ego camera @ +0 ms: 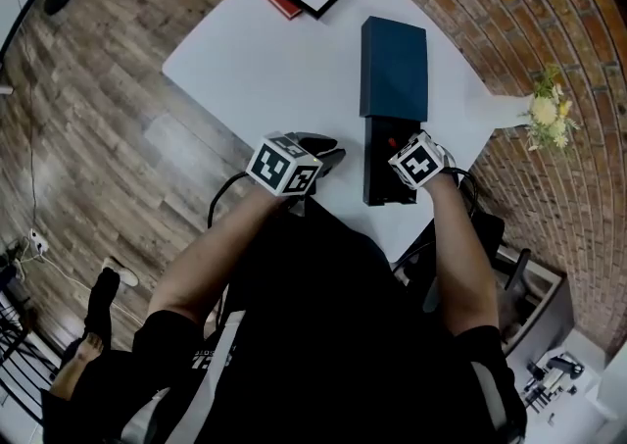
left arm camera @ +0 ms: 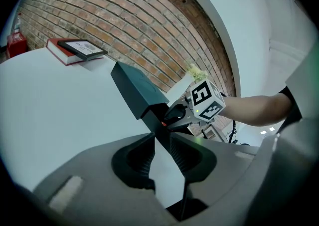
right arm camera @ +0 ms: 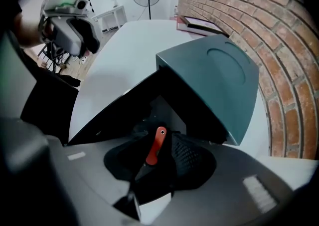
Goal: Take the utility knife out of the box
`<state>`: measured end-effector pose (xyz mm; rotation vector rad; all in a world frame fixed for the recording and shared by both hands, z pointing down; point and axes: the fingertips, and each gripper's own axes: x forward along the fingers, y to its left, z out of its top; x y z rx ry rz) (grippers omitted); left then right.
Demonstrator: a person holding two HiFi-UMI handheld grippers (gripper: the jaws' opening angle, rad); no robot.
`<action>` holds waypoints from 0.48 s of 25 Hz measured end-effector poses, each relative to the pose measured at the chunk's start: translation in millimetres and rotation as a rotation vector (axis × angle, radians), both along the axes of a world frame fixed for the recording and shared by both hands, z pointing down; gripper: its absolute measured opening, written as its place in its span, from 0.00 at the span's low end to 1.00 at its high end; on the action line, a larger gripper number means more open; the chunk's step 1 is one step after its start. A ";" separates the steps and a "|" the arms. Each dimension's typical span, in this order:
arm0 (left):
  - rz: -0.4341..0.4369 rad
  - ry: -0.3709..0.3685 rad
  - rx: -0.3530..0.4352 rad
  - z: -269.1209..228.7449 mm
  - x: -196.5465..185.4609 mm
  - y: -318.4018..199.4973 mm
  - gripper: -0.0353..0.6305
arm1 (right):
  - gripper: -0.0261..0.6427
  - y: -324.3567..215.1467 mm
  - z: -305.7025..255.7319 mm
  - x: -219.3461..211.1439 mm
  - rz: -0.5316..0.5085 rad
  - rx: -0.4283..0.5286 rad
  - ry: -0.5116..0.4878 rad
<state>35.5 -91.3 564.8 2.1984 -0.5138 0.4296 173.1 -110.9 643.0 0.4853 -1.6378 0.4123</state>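
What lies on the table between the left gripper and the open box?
Nothing: that stretch of white table is bare between the left gripper and the box, as the head view and the left gripper view show.

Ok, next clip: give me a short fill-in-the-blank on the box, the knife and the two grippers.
1. The utility knife between the right gripper's jaws has a ____ handle.
2. The left gripper's jaws stand apart, with ____ held between them.
3. The open black box sits on a ____ table.
Missing words: red; nothing; white.
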 end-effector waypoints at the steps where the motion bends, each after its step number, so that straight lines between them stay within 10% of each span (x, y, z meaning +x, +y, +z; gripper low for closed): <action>1: 0.000 0.001 -0.001 0.1 0.3 0.6 0.21 | 0.25 -1.6 2.1 1.1 0.002 -0.010 0.009; 12: -0.018 0.008 -0.006 2.7 -3.4 -1.4 0.20 | 0.13 11.0 9.3 -9.7 -0.163 -0.040 -0.042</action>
